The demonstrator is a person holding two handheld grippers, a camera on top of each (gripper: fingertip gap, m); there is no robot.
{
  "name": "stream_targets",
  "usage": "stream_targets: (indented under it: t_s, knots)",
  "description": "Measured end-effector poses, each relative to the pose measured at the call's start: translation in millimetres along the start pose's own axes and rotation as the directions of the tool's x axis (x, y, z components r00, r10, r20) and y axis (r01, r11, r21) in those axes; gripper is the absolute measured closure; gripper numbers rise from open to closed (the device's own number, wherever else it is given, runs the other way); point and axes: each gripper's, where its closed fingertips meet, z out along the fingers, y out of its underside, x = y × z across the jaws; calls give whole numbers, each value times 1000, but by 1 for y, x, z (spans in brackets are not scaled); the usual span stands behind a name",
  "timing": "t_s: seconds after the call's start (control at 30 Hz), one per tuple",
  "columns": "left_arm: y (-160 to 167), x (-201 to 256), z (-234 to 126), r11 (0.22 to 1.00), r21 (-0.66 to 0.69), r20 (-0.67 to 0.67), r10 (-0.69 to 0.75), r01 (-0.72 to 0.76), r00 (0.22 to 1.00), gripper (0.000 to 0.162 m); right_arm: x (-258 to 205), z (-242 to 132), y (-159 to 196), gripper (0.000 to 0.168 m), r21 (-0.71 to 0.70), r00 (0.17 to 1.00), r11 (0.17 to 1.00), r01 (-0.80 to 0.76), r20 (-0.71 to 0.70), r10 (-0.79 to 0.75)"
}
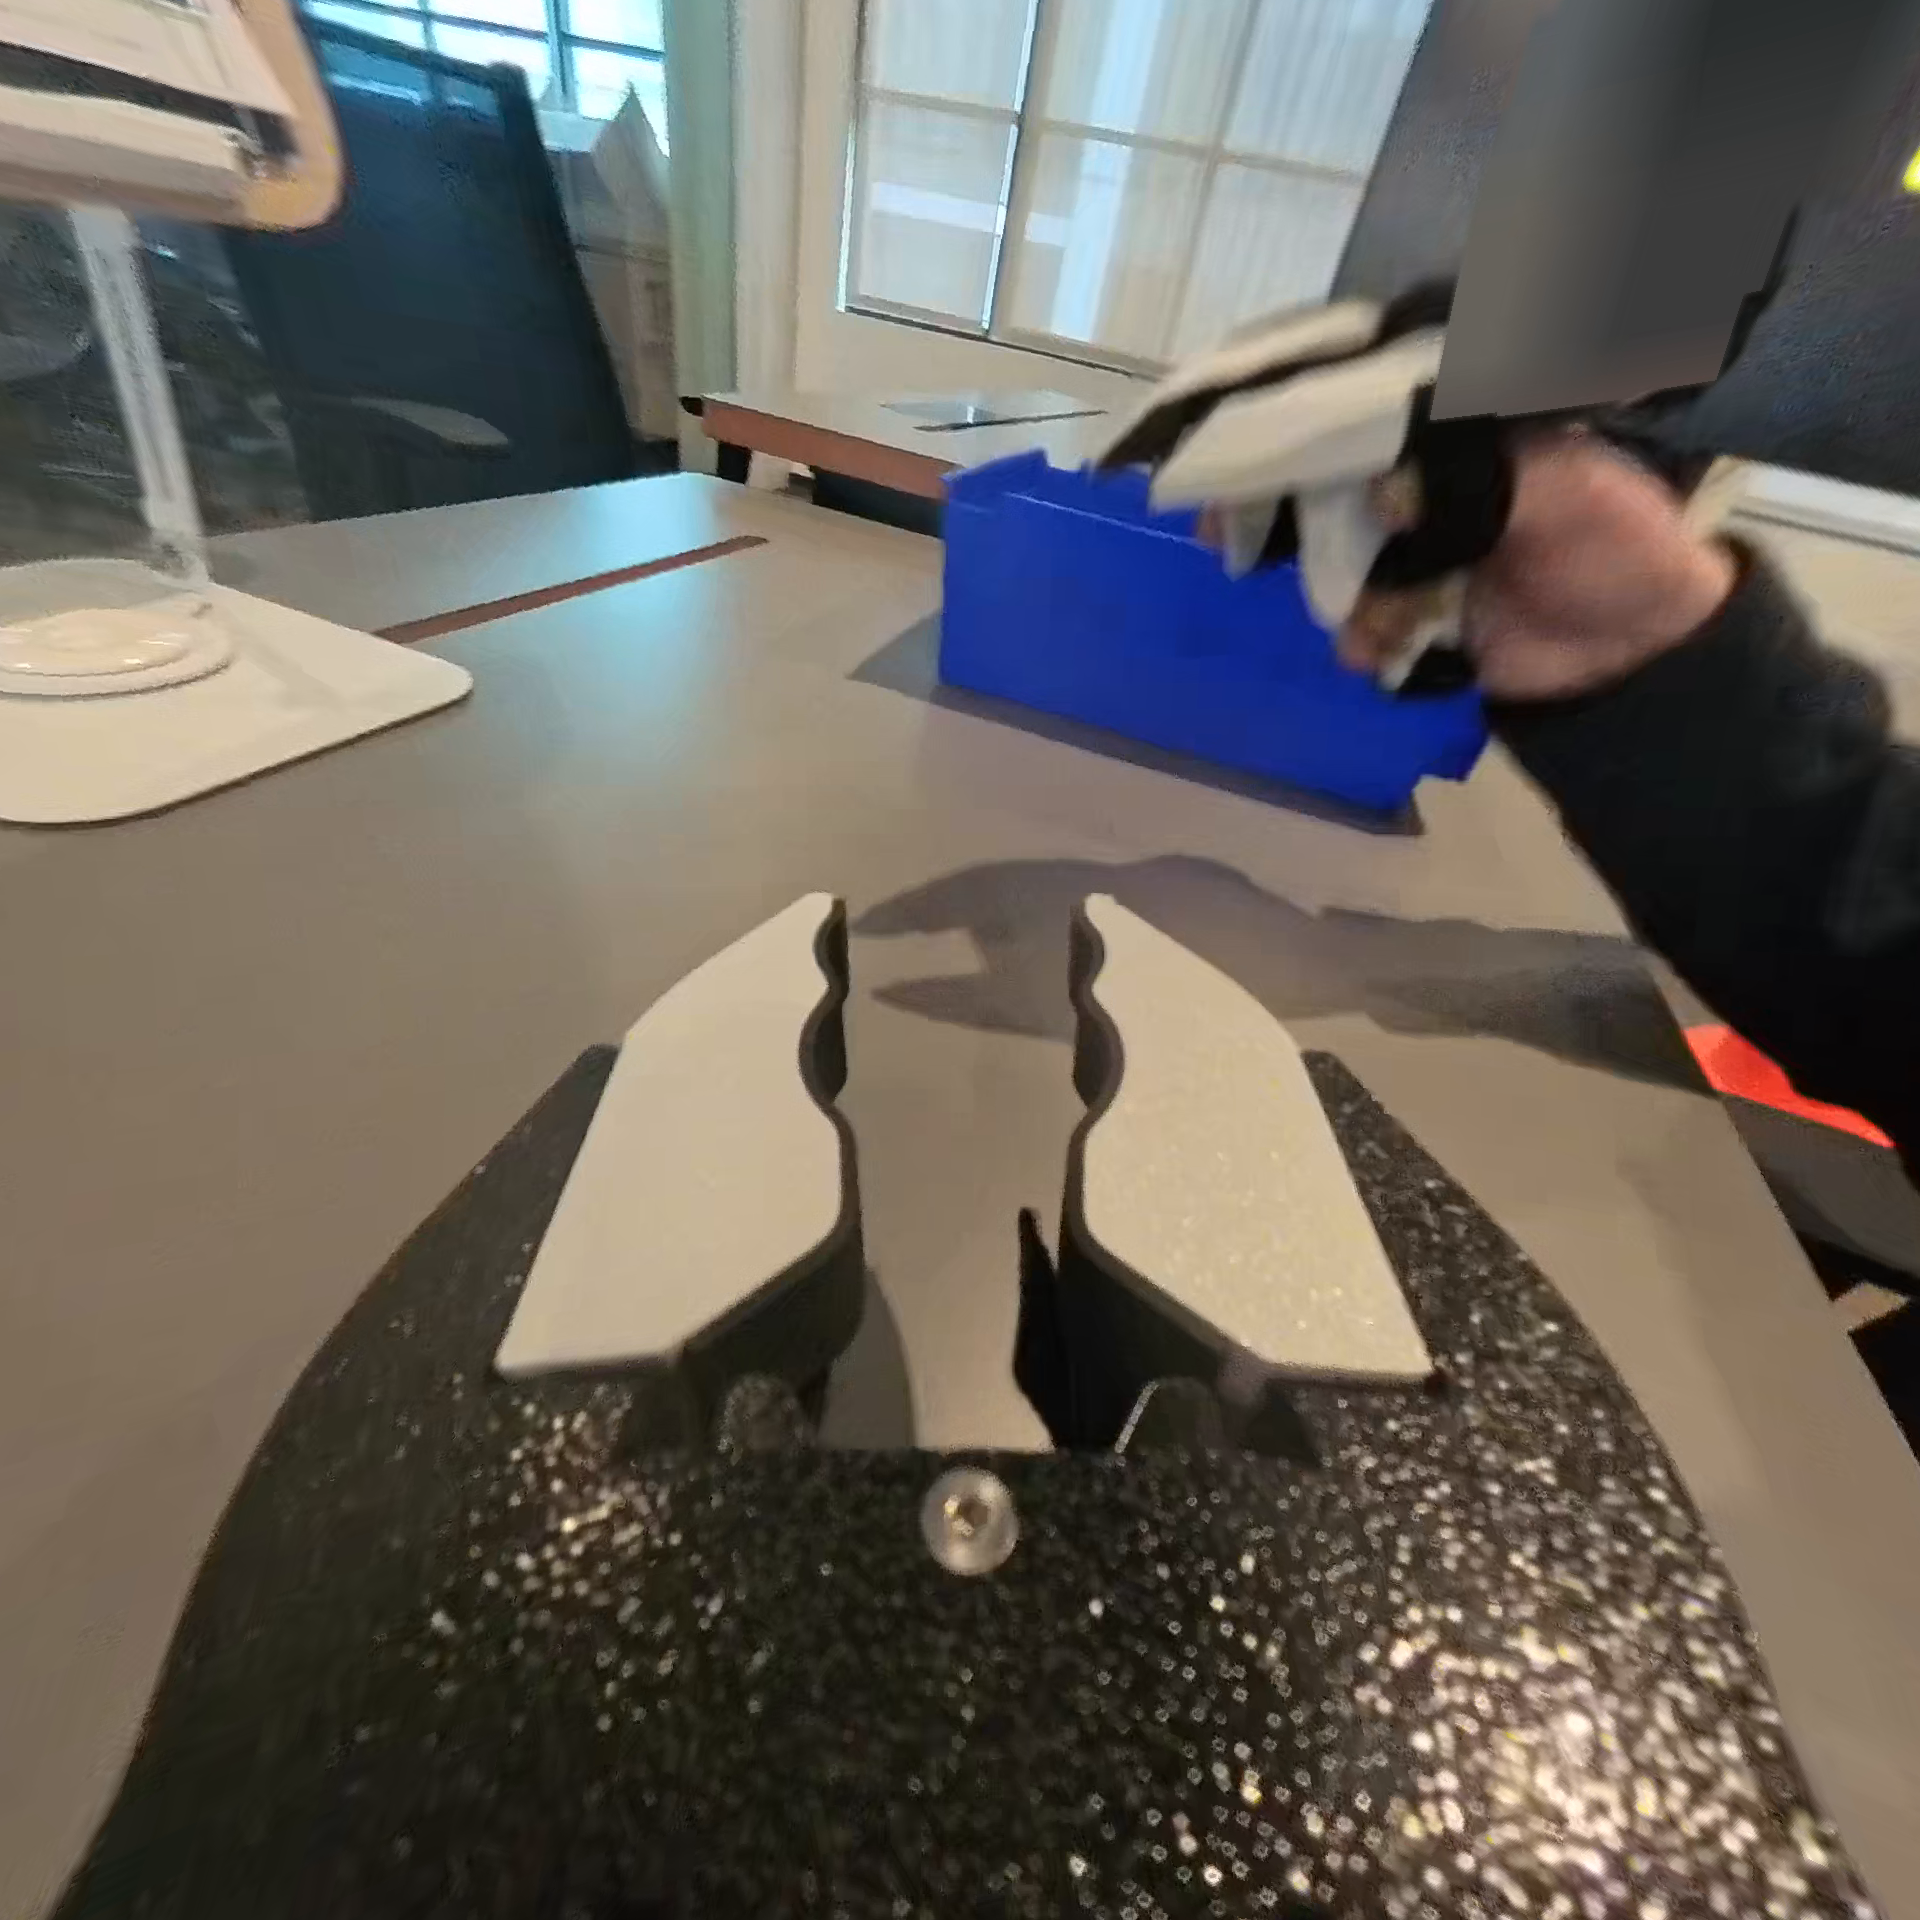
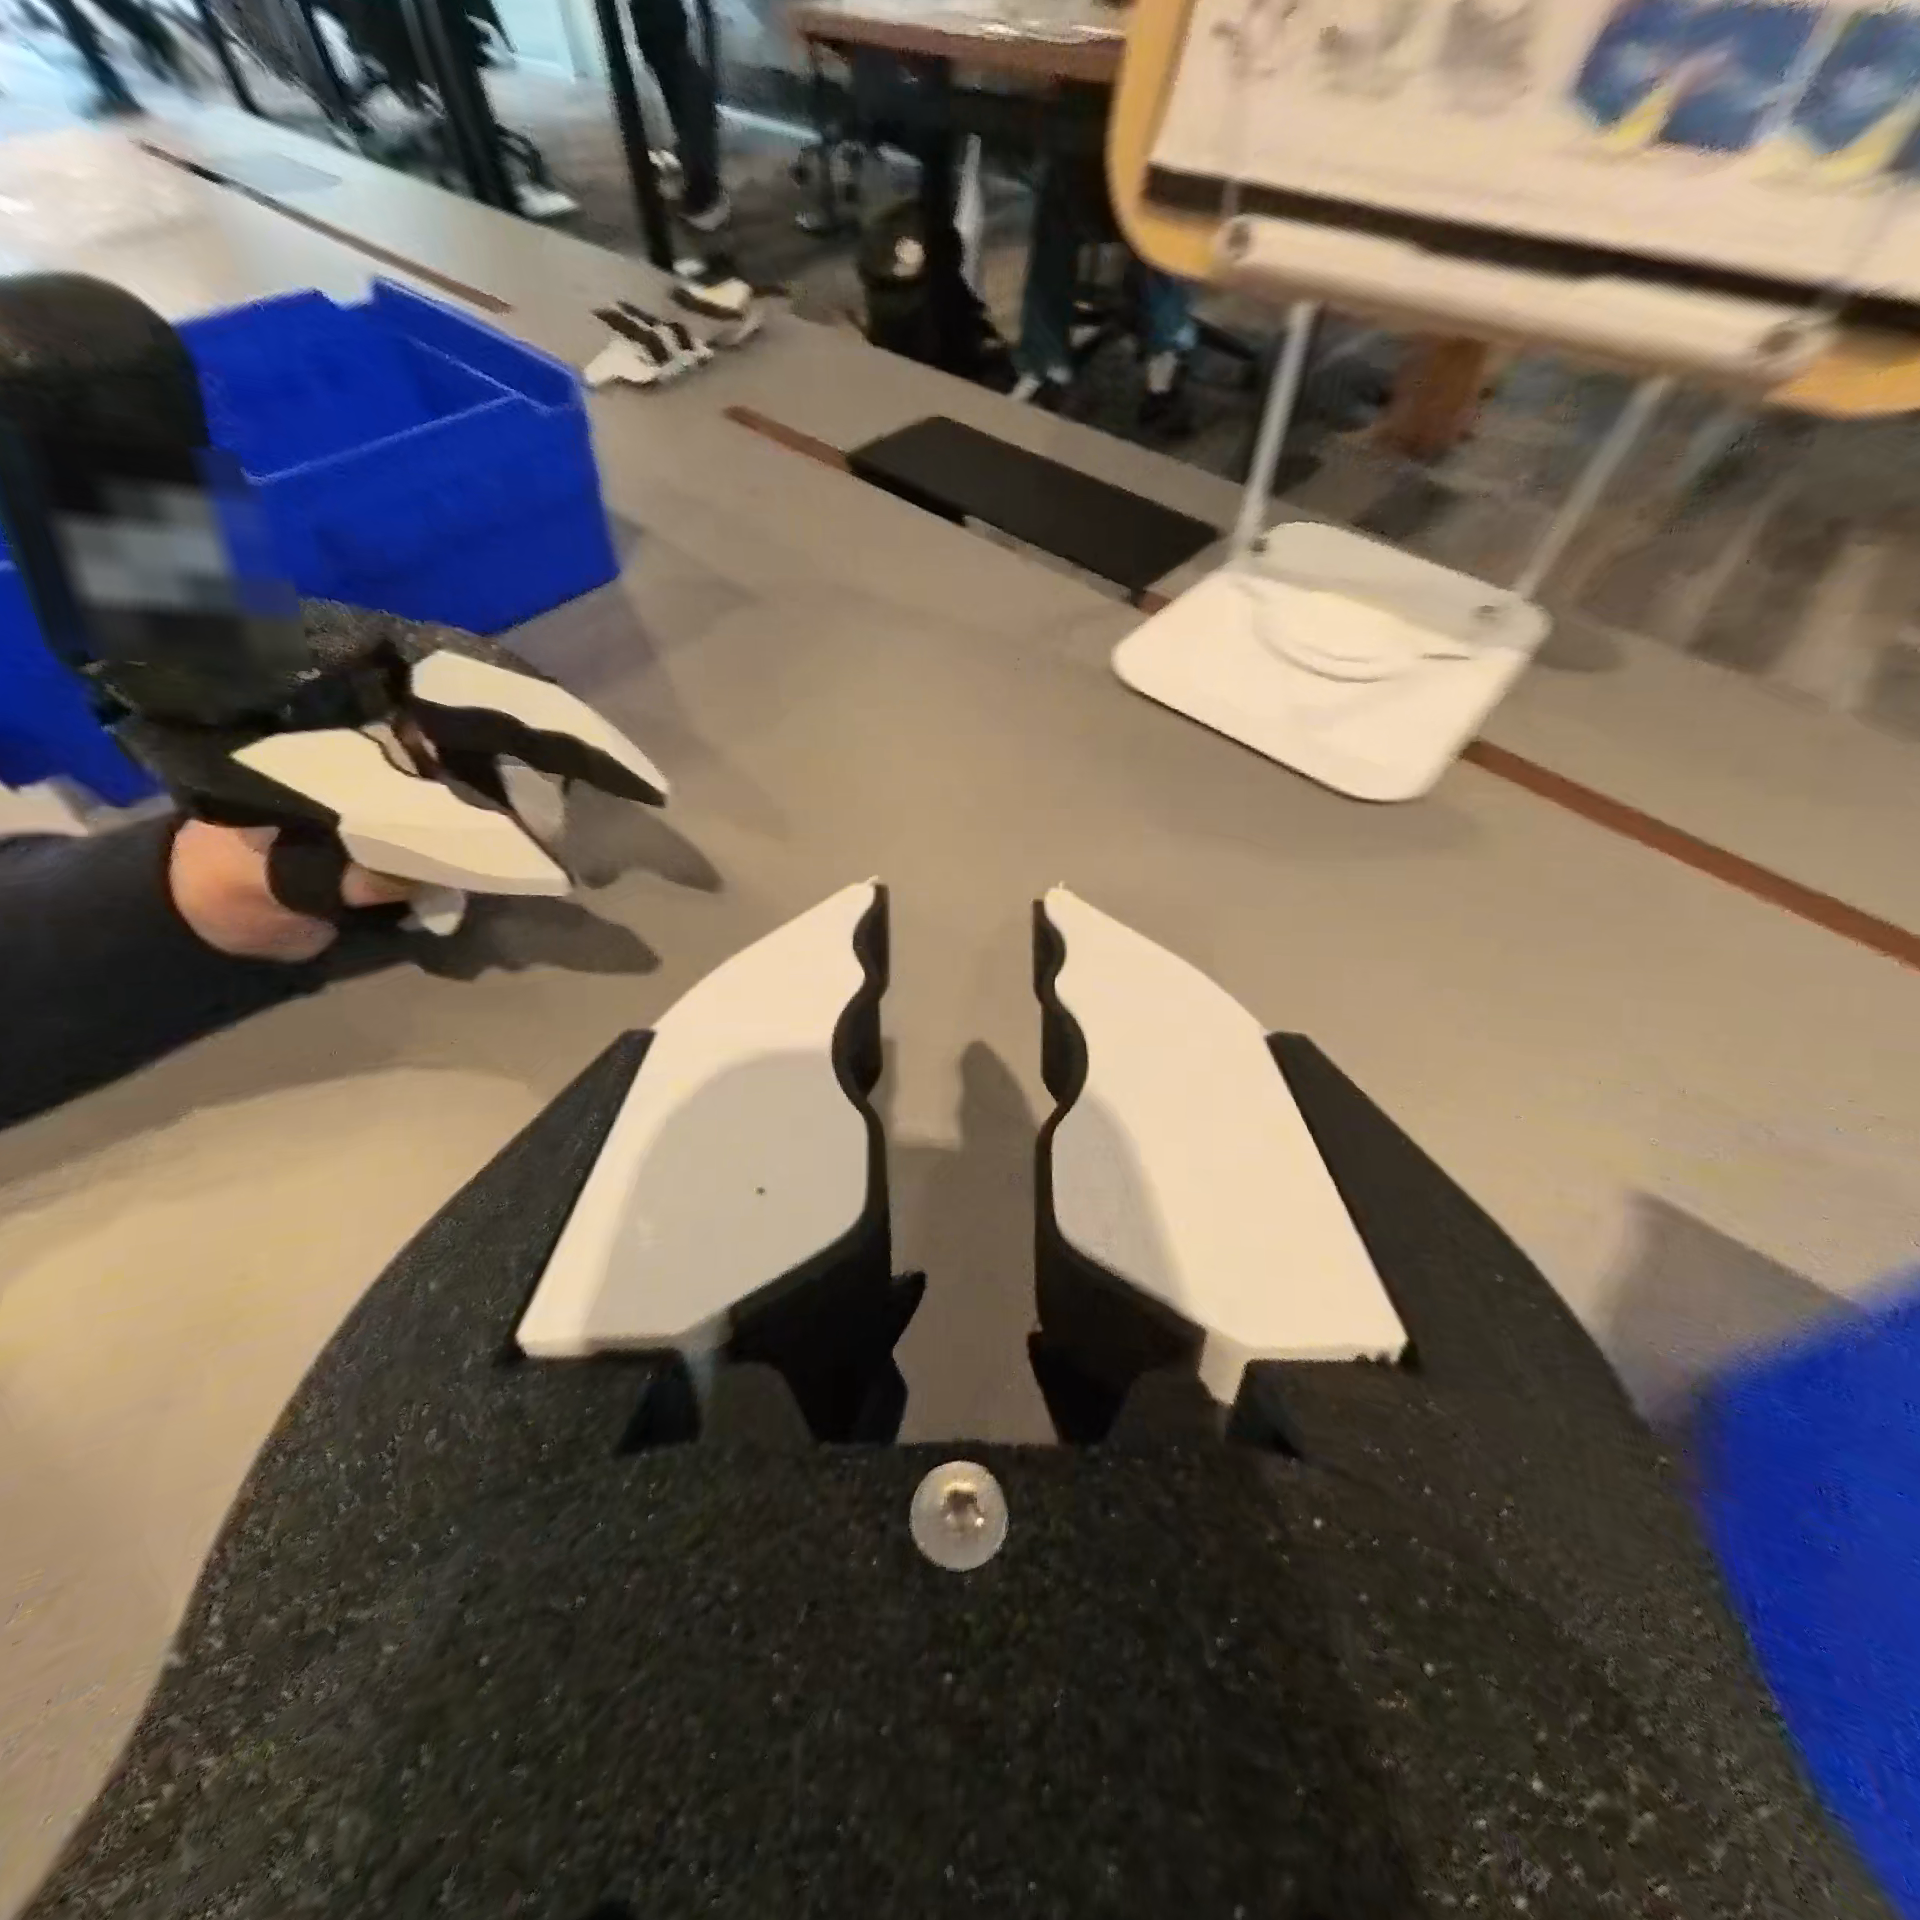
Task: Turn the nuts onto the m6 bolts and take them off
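Fingers on both of our grippers stand apart with nothing between them. Looking along our left gripper [image 1: 956, 925], we see its two white fingers [image 1: 717, 1132] held over the grey bench [image 1: 623, 790], with bare bench surface showing through the gap. Ahead and to the right sits a blue bin [image 1: 1122, 623] on the bench, and our right hand [image 1: 1579, 582], in a dark sleeve, holds the other gripper in the air just in front of that bin. To the far left stands a white base plate [image 1: 208, 717] carrying a clear stand. Looking along our right gripper [image 2: 961, 914], we see the same parted white fingers [image 2: 1174, 1132] over bare bench [image 2: 935, 727]. Our left hand [image 2: 249, 904] shows at the left edge, low over the bench, and the fingers of the gripper it holds are parted there too, with a blue bin [image 2: 416, 488] behind it. A second blurred blue shape [image 2: 1829, 1558] fills the lower right corner. The white base plate [image 2: 1340, 675] lies ahead to the right, beyond a black panel [image 2: 1039, 499] set in the bench. We cannot see any nuts or bolts in either view; whether they lie inside the bins we cannot tell.
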Motion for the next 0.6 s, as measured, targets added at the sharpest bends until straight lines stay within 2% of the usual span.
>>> stream_targets:
  t_s: [0.1, 0.17, 0.23, 0.33, 0.6]
  knots:
    - [-4, -12, -6, 999, 26, 55, -32, 31, 998, 124, -18, 50, 15, 147, 76, 989, 991, -110, 103, 102]
    - [-4, -18, -9, 999, 37, 83, -41, 38, 996, 124, -16, 66, 22, 150, 142, 987, 979, -145, 87, 134]
    - [-5, -21, -11, 998, 47, 97, -47, 42, 994, 125, -17, 69, 27, 152, 202, 984, 965, -167, 89, 152]
    - [-7, -22, -13, 998, 55, 107, -40, 34, 993, 126, -17, 72, 43, 153, 225, 997, 972, -72, 29, 68]
    - [-15, -16, -16, 998, 57, 119, 3, -10, 993, 125, -33, 65, 33, 154, 295, 998, 954, 56, -4, -58]
